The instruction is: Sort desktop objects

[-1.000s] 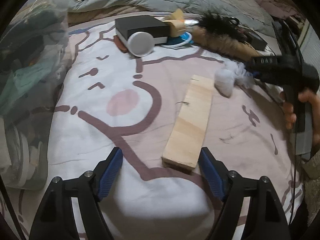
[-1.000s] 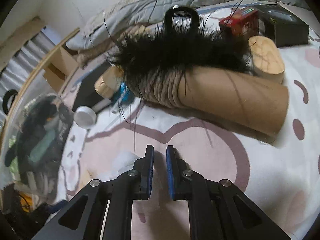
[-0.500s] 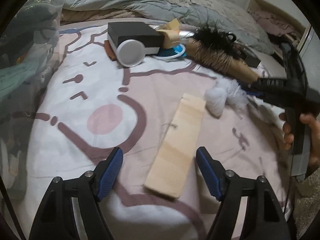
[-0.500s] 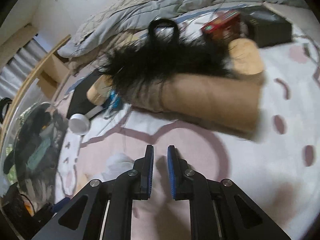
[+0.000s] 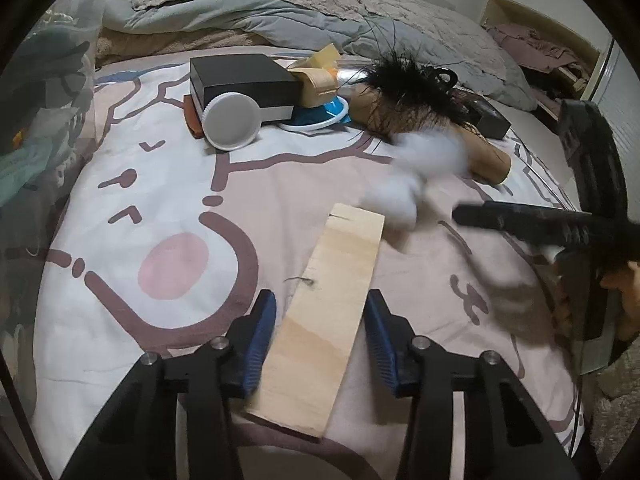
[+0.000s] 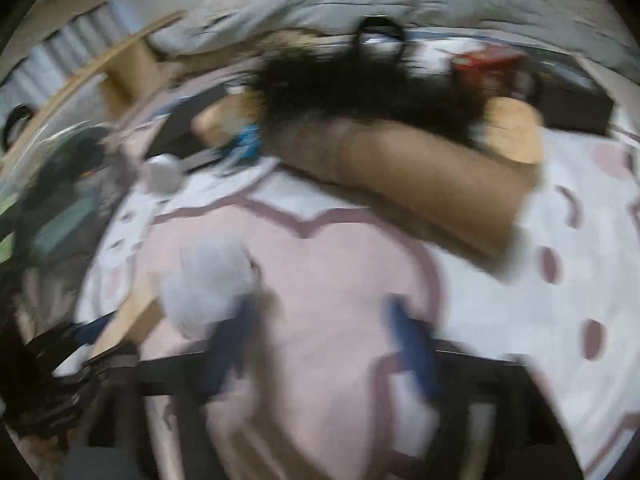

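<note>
A pale wooden plank (image 5: 324, 316) lies on the pink-and-white bed cover. My left gripper (image 5: 322, 336) is open, its blue pads on either side of the plank's near half, not touching it. A white fluffy ball (image 5: 416, 176) lies blurred by the plank's far end; it also shows in the right wrist view (image 6: 208, 280). My right gripper (image 6: 320, 344) is blurred but open, with the fluffy ball by its left finger. The right gripper also shows in the left wrist view (image 5: 520, 222), right of the plank.
At the back lie a black box (image 5: 244, 80), a white round lid (image 5: 230, 120), a blue-and-white dish (image 5: 320, 118), a cardboard tube (image 5: 480, 152) with black feathers (image 5: 408, 88) and a grey duvet (image 5: 280, 12). A clear bag of clutter (image 5: 36, 120) stands at left.
My left gripper has moved forward so the plank now lies between its fingers. My right gripper has opened from shut and swung toward the fluffy ball, which appears shifted.
</note>
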Demonstrator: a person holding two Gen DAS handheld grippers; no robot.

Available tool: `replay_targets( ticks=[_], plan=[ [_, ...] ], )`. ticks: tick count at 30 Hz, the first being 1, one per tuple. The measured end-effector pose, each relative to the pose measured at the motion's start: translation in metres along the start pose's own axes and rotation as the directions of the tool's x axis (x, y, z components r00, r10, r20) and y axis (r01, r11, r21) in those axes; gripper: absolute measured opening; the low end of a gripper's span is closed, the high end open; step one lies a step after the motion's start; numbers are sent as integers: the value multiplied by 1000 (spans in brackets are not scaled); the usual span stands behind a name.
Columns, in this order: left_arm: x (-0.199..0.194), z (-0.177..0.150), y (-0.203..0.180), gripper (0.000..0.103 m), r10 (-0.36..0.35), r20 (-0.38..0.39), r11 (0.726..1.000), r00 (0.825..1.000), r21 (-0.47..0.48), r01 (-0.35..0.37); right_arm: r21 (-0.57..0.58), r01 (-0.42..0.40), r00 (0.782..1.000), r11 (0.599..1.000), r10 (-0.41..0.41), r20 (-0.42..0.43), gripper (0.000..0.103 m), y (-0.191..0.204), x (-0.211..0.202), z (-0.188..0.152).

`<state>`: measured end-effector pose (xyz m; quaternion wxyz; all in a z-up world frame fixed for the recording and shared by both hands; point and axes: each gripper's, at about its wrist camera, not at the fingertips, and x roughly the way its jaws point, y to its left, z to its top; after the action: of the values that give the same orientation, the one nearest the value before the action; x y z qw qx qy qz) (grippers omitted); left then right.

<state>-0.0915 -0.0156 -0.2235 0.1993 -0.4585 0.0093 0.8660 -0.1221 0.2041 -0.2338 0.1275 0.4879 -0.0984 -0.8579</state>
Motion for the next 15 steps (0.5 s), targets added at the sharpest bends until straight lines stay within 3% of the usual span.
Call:
replay_targets(
  ticks=[5, 11, 15],
  plan=[
    [-4, 0, 6, 41, 29, 2, 999, 1000, -18, -29, -198, 175, 984, 964, -179, -2, 103, 33, 14, -13],
    [-14, -1, 27, 39, 109, 1, 991, 994, -77, -108, -188, 166, 986, 968, -169, 0, 103, 31, 13, -14],
    [-25, -2, 35, 39, 126, 23, 987, 992, -101, -123, -196, 180, 983, 964, -182, 10, 103, 32, 17, -17]
  ],
)
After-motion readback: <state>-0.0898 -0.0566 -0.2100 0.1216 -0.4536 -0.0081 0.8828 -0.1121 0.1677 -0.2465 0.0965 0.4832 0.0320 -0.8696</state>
